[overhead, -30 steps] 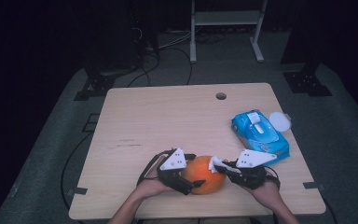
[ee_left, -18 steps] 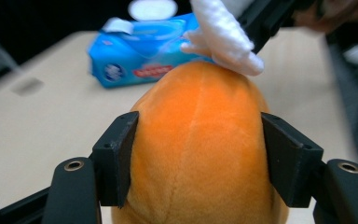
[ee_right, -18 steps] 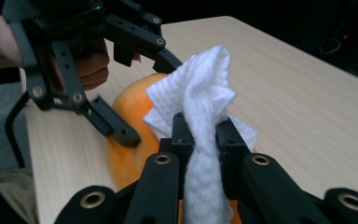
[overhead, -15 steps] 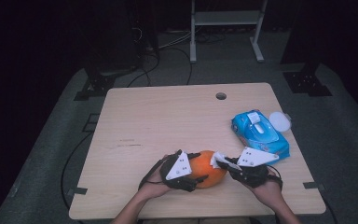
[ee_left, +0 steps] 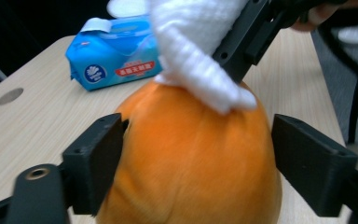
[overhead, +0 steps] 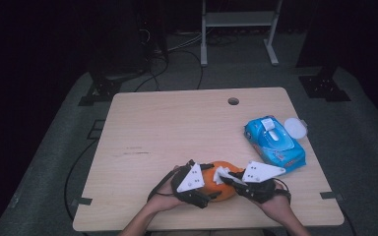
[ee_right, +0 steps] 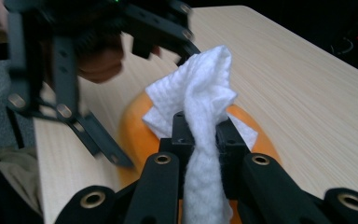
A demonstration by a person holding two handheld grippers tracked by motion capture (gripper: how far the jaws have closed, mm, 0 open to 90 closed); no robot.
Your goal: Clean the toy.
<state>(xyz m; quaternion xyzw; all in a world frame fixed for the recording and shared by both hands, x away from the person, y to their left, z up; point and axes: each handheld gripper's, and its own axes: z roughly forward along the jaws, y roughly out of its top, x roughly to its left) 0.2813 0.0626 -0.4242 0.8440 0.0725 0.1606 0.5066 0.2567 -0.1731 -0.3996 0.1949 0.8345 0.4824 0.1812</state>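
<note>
Now wiping the orange fruit (ee_left: 191, 154) on the tabletop (overhead: 177, 123).
Right gripper (ee_right: 200, 133) clamps a white wipe (ee_right: 200, 93); left gripper (ee_left: 196, 154), jaws just reopening, seemingly brackets the fruit without pressing.

Both tongs are showing matte black, blocky jaws with brass-coloured rivets at the linkage joints. The left tongs (overhead: 203, 183) and right tongs (overhead: 232, 179) are each carrying a pale grey three-cornered plate on top, with a thin black cable trailing toward 6 o'clock. The forearms are showing bare, no sleeves.
</note>
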